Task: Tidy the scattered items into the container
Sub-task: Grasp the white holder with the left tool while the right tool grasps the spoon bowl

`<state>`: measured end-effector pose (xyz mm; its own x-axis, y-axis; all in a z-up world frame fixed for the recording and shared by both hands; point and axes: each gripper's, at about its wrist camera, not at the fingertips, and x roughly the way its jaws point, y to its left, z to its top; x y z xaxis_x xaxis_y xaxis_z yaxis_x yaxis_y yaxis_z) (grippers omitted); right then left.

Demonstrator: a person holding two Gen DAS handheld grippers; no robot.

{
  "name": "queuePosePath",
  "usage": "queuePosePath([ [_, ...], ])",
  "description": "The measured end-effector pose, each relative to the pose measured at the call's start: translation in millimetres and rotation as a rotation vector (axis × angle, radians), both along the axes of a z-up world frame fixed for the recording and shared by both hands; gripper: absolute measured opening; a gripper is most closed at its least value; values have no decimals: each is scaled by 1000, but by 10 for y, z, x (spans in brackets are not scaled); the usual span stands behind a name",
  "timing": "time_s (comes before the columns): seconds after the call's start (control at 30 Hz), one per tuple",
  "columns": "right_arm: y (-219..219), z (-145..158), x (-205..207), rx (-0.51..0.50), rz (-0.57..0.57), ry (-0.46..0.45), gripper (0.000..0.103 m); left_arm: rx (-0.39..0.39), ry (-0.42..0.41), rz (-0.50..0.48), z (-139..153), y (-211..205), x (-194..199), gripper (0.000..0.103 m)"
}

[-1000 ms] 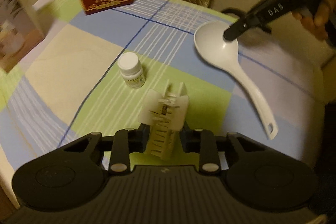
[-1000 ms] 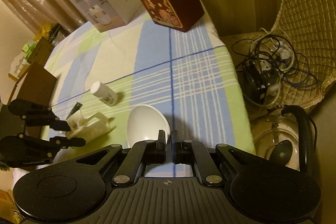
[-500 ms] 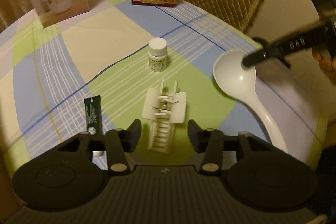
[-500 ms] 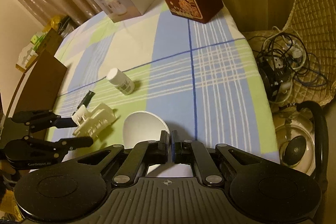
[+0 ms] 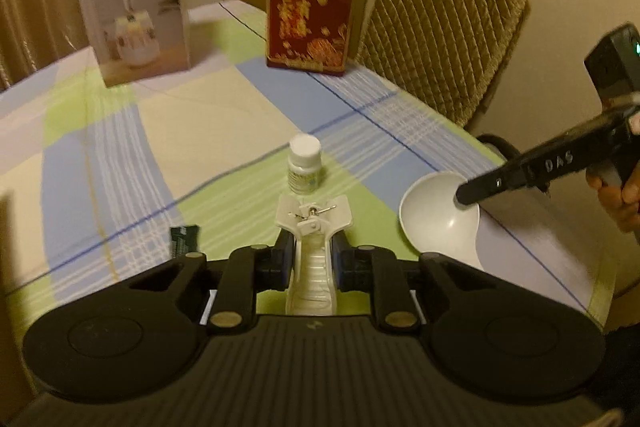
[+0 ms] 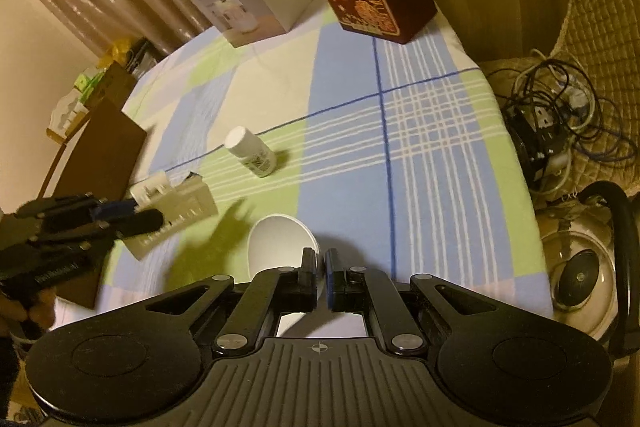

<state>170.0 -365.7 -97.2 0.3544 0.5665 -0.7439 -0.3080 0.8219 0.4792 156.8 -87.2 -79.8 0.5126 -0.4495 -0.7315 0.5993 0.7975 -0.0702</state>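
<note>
Through the left wrist view, the left gripper (image 5: pixel 312 259) is clamping its jaws on the white plastic claw hair clip (image 5: pixel 313 239), holding it above the checked-cloth surface (image 5: pixel 240 131), probably for carrying; a small white pill bottle (image 5: pixel 305 163) is standing just beyond. Through the right wrist view, the right gripper (image 6: pixel 319 267) is pinching its jaws together on the rim of the white plastic ladle (image 6: pixel 280 243), seemingly to lift it too. No container is showing itself plainly.

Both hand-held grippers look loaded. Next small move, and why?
Probably lift the left hand-held gripper and carry the white hair clip off. Its jaws are shut on the clip, and the clip looks off the tablecloth. No container is clearly in view. The right hand-held gripper grips the white ladle.
</note>
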Motion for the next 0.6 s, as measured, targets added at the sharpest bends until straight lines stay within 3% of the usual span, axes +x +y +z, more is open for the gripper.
queuePosePath([
  [0.6, 496, 607, -228, 66, 114, -132, 7, -44, -137, 139, 785, 667, -478, 16],
])
